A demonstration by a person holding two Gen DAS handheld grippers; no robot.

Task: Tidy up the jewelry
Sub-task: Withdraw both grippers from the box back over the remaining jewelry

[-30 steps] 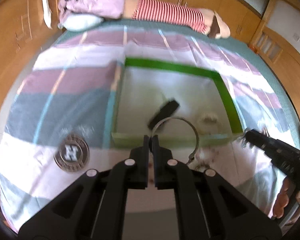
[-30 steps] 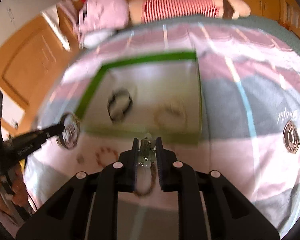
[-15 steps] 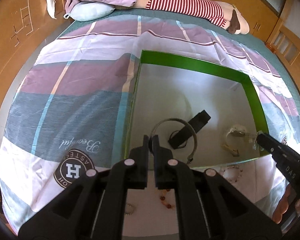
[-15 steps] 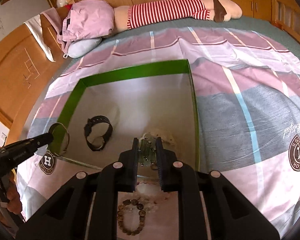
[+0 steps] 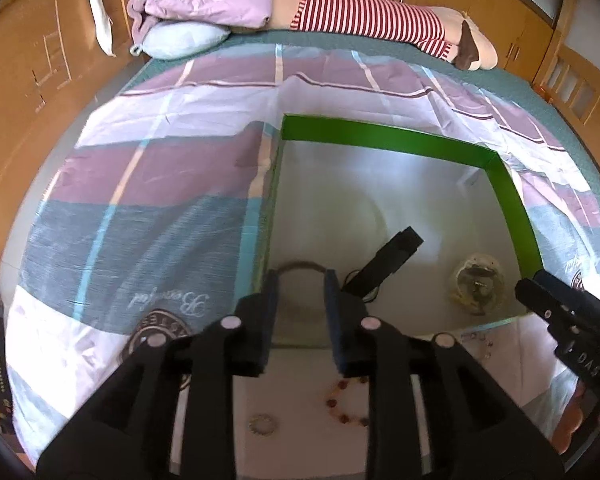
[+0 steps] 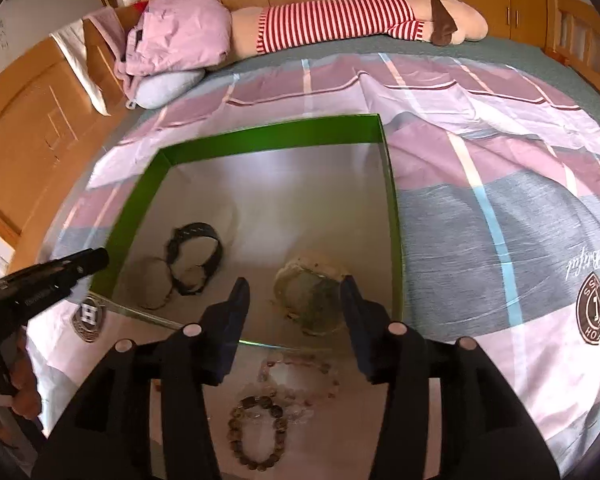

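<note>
Both claws, left gripper [image 5: 298, 304] and right gripper [image 6: 294, 312], are opening empty, releasing a thin stiff bangle [image 5: 300, 267] and a light, tangle-prone necklace [image 6: 312, 300] just ahead, inside the green tray [image 6: 260, 138]

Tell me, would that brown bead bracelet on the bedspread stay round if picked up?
Probably not. The brown bead bracelet looks like separate beads on a string, so it would likely sag into a hanging loop. The rounded beads might slip between flat pads.
</note>
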